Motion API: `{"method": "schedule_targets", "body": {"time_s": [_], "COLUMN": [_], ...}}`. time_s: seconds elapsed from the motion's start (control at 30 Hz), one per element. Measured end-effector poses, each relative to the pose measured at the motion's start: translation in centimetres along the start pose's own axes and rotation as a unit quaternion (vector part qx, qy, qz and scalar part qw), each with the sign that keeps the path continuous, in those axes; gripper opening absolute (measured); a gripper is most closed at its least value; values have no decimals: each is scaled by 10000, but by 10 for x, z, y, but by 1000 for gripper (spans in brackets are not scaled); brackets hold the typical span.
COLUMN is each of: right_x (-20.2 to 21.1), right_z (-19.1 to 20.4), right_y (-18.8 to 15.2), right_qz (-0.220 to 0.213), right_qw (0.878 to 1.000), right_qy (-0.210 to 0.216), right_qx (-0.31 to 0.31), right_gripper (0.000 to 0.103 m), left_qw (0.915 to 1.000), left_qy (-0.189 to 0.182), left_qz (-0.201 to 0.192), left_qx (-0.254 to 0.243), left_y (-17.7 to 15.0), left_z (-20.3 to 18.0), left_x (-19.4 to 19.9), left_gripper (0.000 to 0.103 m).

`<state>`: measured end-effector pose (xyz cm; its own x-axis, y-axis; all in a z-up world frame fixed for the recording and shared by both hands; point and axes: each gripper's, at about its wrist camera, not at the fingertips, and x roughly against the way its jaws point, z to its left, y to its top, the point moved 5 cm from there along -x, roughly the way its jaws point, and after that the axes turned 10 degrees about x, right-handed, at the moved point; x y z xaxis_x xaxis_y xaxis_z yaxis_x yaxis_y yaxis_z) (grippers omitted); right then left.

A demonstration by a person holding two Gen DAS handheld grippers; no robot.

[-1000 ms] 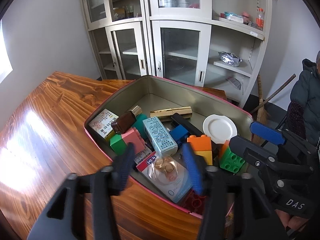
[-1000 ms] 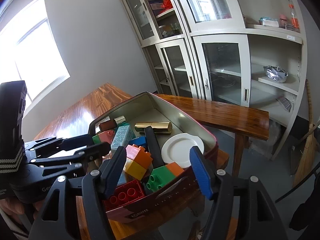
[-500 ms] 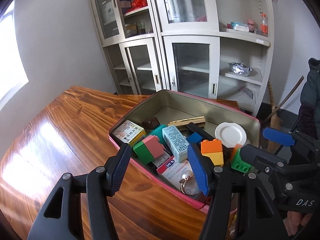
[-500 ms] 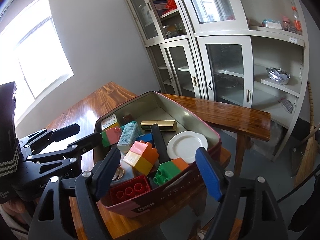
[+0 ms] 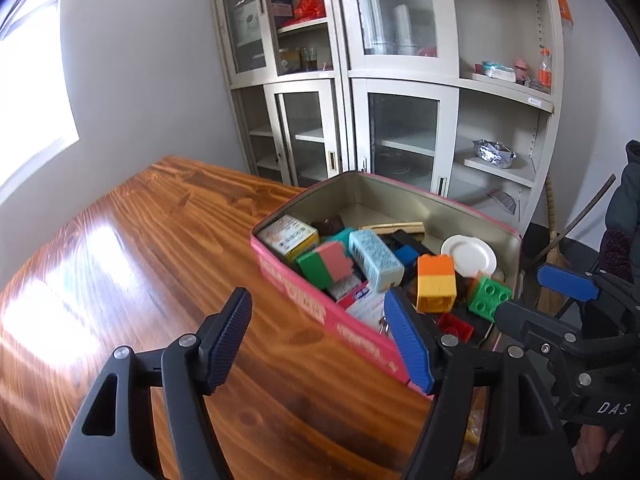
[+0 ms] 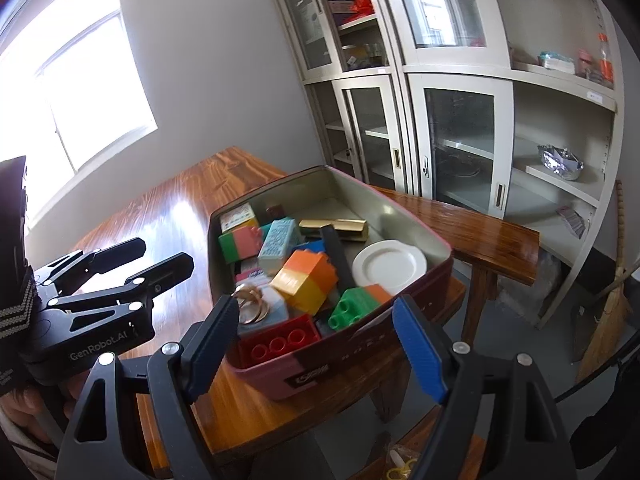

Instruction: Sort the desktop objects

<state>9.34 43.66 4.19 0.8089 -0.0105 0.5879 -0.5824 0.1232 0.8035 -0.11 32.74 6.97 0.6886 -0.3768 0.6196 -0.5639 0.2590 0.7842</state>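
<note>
Spanning the scene, the wooden table (image 5: 160,248) carries a pink tin (image 5: 320,312) at its right near corner, crammed with blocks, cartons and a white plate (image 6: 390,266). The left gripper (image 5: 320,340) is opening, empty; the right gripper (image 6: 316,344) stands wide, empty.

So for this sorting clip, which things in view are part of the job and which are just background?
Job:
pink tin
orange-yellow block
green block
red block
white plate
light-blue carton

Lying about:
cabinets
broom
foil bundle
</note>
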Motion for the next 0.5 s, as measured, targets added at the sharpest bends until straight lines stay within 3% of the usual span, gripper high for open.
{"method": "schedule_targets", "body": {"time_s": [0.13, 0.2, 0.5], "right_x": [3, 5, 9], "right_z": [10, 14, 22], "right_y": [-4, -6, -10], "right_qz": [44, 47, 147], "right_qw": [10000, 9999, 9994], "right_qy": [-26, -56, -302], "right_qx": [69, 95, 129], "right_gripper": [84, 85, 90], "left_qw": [9998, 9997, 9990], "left_qy": [5, -7, -131], "left_qz": [-11, -50, -17], "left_qx": [204, 248, 430], "left_y": [-4, -6, -8], "left_z": [12, 16, 25], "left_x": [8, 12, 18], "left_gripper": [76, 83, 84]}}
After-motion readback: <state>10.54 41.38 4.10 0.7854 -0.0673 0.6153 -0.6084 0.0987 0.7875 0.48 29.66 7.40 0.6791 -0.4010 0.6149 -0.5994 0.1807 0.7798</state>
